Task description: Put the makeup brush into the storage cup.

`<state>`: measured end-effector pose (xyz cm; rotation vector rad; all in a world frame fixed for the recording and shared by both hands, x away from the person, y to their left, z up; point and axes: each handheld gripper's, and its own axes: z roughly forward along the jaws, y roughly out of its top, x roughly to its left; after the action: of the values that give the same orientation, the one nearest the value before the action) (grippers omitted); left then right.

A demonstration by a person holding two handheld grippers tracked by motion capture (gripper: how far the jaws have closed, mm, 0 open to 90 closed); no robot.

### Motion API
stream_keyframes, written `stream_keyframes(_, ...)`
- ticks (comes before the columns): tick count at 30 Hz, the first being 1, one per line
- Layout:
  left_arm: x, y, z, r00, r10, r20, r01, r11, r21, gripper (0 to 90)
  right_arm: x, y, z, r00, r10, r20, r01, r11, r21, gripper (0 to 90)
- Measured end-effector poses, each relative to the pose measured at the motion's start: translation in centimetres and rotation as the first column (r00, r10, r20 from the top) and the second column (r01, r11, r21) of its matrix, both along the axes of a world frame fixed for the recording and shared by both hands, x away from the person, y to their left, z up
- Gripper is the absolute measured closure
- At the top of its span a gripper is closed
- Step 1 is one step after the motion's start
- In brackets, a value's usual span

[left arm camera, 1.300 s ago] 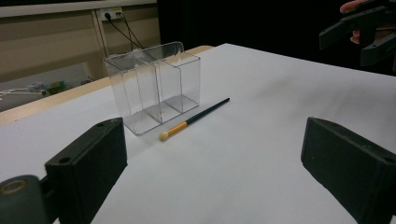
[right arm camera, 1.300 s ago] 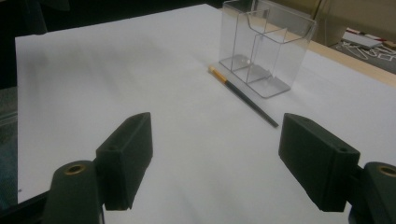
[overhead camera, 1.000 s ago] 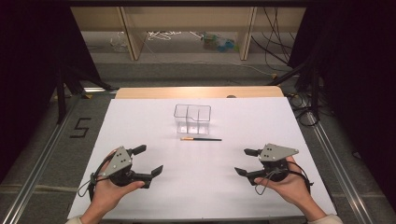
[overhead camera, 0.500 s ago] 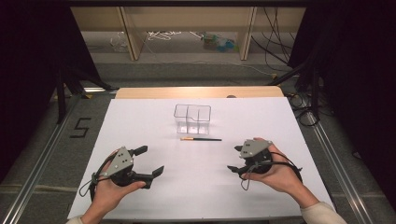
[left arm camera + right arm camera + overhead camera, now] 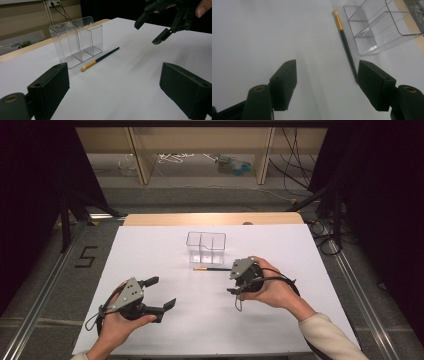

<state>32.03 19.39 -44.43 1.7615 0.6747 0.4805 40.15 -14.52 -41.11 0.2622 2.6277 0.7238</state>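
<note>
A thin brush [image 5: 212, 268] with a dark handle and an orange, pale-tipped head lies flat on the white table, just in front of a clear compartmented organizer [image 5: 206, 247]. My right gripper [image 5: 231, 281] hovers at the brush's handle end, open. Its jaws have just been closing a little and hold nothing. In the right gripper view the brush [image 5: 344, 40] runs away from the right-hand jaw, beside the organizer [image 5: 382, 27]. My left gripper [image 5: 161, 292] rests open at the front left, empty. Its view shows the brush [image 5: 101, 58], the organizer [image 5: 77, 40] and the right gripper [image 5: 152, 30].
The white table cover [image 5: 150, 255] spans the desk, with a wooden strip [image 5: 210, 218] at its far edge. Dark curtains flank both sides. Shelf legs and cables stand on the floor behind the table.
My right gripper has moved forward and left, from the front right of the table up to the brush's handle end, and has turned. The left gripper has stayed where it was.
</note>
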Motion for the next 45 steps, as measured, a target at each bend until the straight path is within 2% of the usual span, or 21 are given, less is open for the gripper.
stream_keyframes(5, 0.0, 0.0, 0.0, 1.0000, -0.004, 0.005, 0.004, 1.0000, 0.007, 8.6, 1.4, 1.6, -0.3, 0.9998, 0.001, -0.021, -0.001, 0.999, -0.032, 33.4)
stream_keyframes(17, 0.0, -0.1, 0.0, 1.0000, -0.004, 0.000, 0.004, 1.0000, 0.008, 8.7, 4.2, 3.9, -0.8, 0.9978, 0.020, -0.063, -0.027, 0.994, -0.102, 34.2)
stream_keyframes(21, 0.0, -0.2, 0.0, 1.0000, -0.004, -0.004, 0.004, 1.0000, 0.002, 8.7, 5.5, 4.7, -1.3, 0.9950, 0.024, -0.097, -0.036, 0.992, -0.122, 34.2)
stream_keyframes(30, 0.0, -0.2, 0.0, 1.0000, -0.006, -0.004, 0.006, 1.0000, 0.000, 8.9, 7.2, 5.4, -2.3, 0.9872, 0.001, -0.159, -0.024, 0.990, -0.139, 34.8)
stream_keyframes(45, 0.0, -0.2, -0.1, 1.0000, -0.008, -0.005, 0.008, 1.0000, 0.002, 9.2, 8.7, 5.3, -3.6, 0.9724, -0.040, -0.230, 0.007, 0.990, -0.143, 35.0)
